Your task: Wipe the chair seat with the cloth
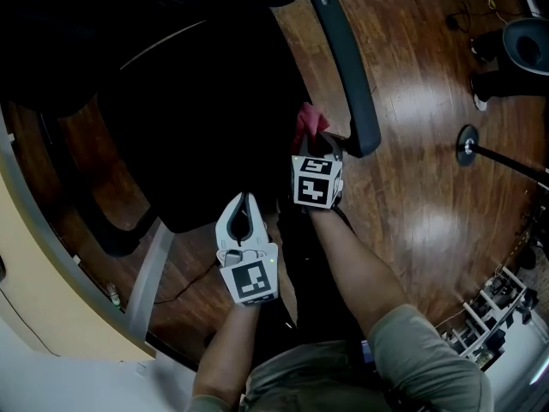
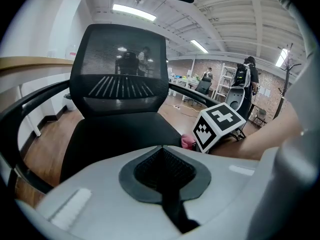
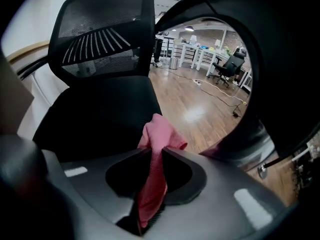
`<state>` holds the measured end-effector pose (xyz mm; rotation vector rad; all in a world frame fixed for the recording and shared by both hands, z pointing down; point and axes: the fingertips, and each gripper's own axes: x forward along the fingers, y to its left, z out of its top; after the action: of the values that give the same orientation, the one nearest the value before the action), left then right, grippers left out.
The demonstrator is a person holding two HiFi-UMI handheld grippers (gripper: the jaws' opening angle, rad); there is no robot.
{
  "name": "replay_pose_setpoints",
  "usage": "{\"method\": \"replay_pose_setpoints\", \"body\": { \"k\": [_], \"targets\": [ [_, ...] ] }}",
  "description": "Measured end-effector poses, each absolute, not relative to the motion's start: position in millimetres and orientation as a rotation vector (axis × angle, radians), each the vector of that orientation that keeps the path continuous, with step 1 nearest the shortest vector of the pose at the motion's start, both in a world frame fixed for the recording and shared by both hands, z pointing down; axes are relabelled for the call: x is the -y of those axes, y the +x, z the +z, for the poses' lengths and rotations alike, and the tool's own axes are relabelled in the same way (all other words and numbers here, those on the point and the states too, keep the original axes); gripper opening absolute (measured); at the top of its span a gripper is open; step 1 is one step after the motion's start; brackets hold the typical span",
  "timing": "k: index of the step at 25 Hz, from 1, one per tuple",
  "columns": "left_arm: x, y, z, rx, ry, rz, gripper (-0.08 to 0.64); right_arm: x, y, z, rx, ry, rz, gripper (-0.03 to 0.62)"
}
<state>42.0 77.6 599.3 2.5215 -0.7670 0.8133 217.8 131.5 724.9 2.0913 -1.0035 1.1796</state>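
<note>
Pink cloth [image 3: 159, 134] is mostly hidden in head view, w/ only a tuft showing past the right gripper [image 1: 314, 140] and its marker cube [image 1: 316, 181]. Chair seat [image 1: 206, 136] reads there as a near-black mass, surface detail lost. Whether the cloth touches it can't be told. Right gripper view gives more: the jaws pinch the cloth btwn them, its free end bunched over the seat's right edge, next to the armrest [image 1: 352, 84]. Left gripper view shows the mesh backrest [image 2: 120, 64], plus just a pink scrap beside the cube. Left gripper [image 2: 162, 148] has its jaws pressed together, nothing btwn them. Both forearms reach fwd from the frame bottom. The right one is further ahead and tips steeply down; the left one sits back at the seat's front edge, angled shallower.
</note>
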Motion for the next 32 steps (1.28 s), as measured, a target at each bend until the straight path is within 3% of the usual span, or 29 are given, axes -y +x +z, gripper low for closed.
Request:
{"method": "replay_pose_setpoints", "body": {
  "k": [8,22,32],
  "targets": [
    [-56.3,-17.8,586.2,0.927,2.449,0.798,0.005,-92.6,180.2,694.8,1.138,2.060,1.057,0.058],
    [-25.2,-190.3,600.7,1.327,2.190,0.758,0.005,20.3,-98.9,675.1,1.855,1.491,0.761,0.060],
    [-25.7,-242.6,613.9,1.348,2.161,0.753,0.005,12.1,-191.6,707.4,1.905,1.294,0.793,0.060]
  ]
}}
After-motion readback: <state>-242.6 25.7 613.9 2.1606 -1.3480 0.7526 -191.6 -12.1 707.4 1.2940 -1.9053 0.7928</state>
